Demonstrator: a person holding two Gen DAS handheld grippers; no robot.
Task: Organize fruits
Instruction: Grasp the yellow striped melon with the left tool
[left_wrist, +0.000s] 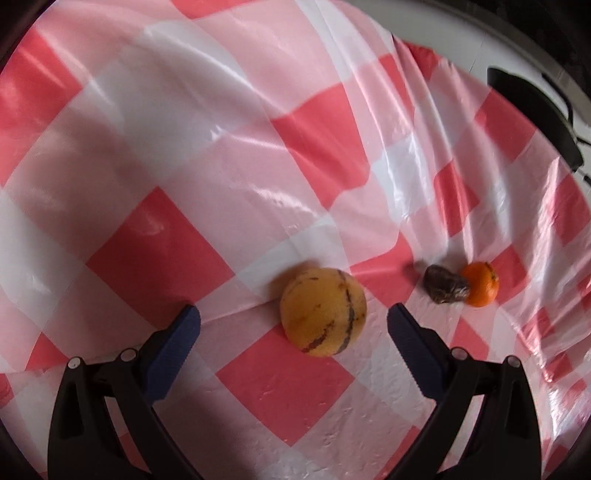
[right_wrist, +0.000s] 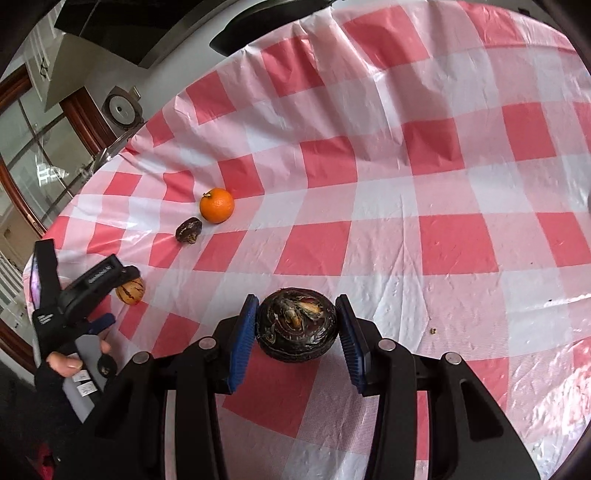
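Right gripper (right_wrist: 295, 325) is clamped across the dark round fruit (right_wrist: 296, 325), rigid and rough-skinned; left gripper (left_wrist: 294, 319) is spread wide around the yellow striped fruit (left_wrist: 322, 312), smooth and likely slippery, best taken at its widest girth.

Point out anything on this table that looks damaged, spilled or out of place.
The dark round fruit between the right gripper fingers has cracked, peeling skin with orange flesh showing on top. A few small crumbs lie on the checked tablecloth beside it. The orange looks intact.

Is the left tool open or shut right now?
Open: the left tool has its blue pads wide apart either side of the yellow striped fruit, touching nothing.
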